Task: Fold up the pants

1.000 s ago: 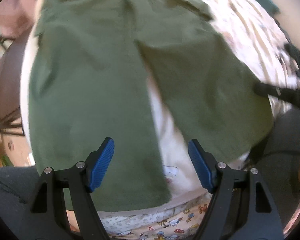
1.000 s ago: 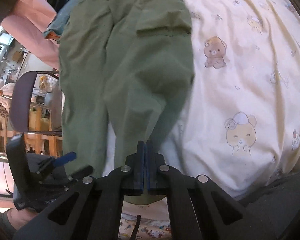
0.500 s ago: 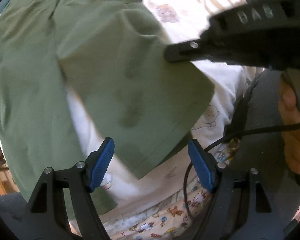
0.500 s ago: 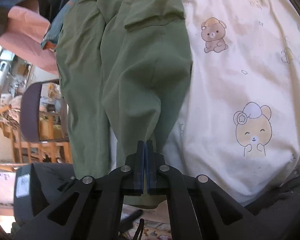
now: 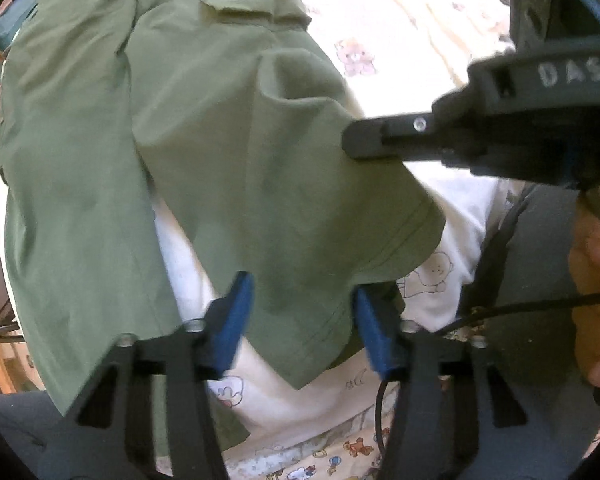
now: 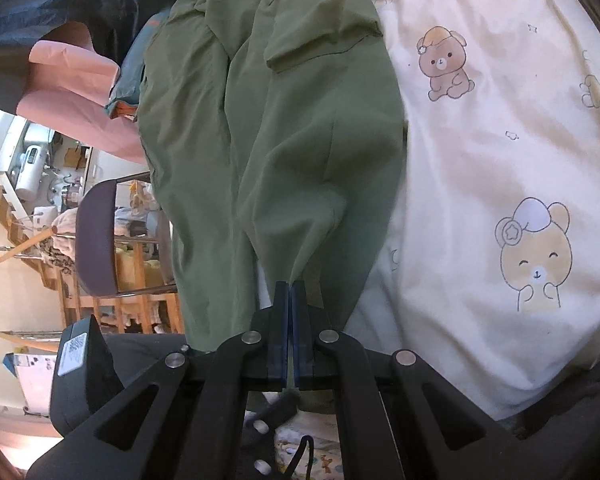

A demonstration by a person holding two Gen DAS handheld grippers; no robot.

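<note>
Left gripper (image 5: 300, 320) closing around the green pants (image 5: 228, 152) hem

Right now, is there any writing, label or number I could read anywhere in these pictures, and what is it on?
"DAS": pale letters on the black body of the right gripper, seen in the left wrist view.
White sticker on the black device at the lower left of the right wrist view: print too small and blurred to read.
Bear-print bedsheet and green pants: pictures only, no readable words.
</note>
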